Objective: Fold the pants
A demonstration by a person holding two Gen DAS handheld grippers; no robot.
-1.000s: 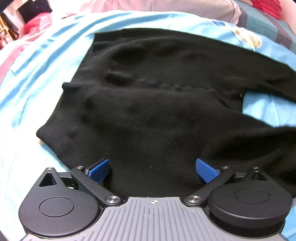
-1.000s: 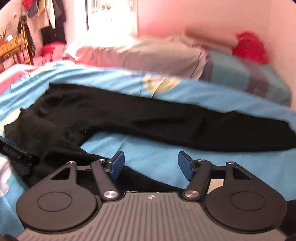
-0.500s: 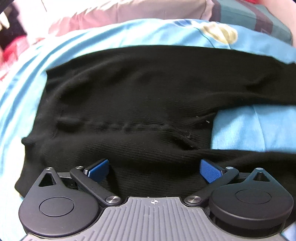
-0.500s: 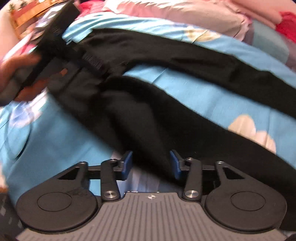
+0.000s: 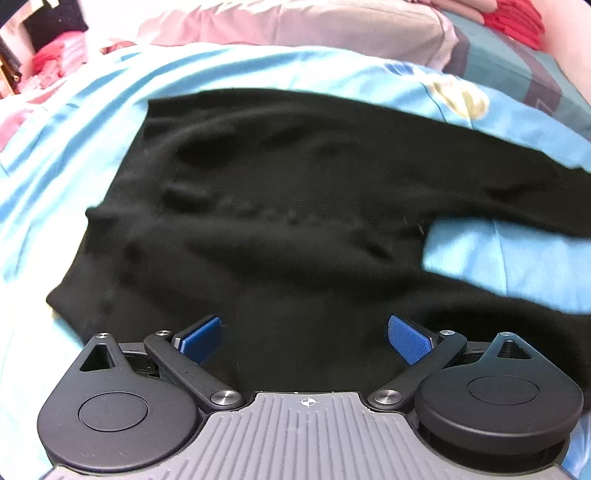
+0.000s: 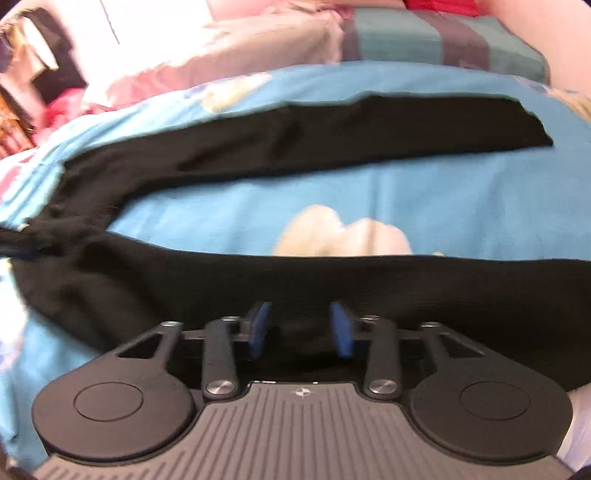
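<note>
Black knit pants [image 5: 280, 206] lie spread on a blue bedsheet, waist to the left, the two legs running right and split apart. My left gripper [image 5: 304, 338] is wide open, its blue pads over the near edge of the hip area. In the right wrist view the far leg [image 6: 332, 136] and near leg [image 6: 369, 291] show, with blue sheet between them. My right gripper [image 6: 299, 328] is partly open, its pads straddling the near leg's near edge with fabric between them.
The blue cartoon-print bedsheet [image 6: 369, 199] covers the bed. Pink and striped pillows [image 5: 332, 26] lie along the far side. Red fabric [image 5: 517, 14] sits at the back right. Clutter and hanging clothes [image 6: 37, 55] stand at the far left.
My right gripper has swung right along the near leg and narrowed its jaws around the fabric edge. My left gripper stayed open over the hip area, its view shifting slightly.
</note>
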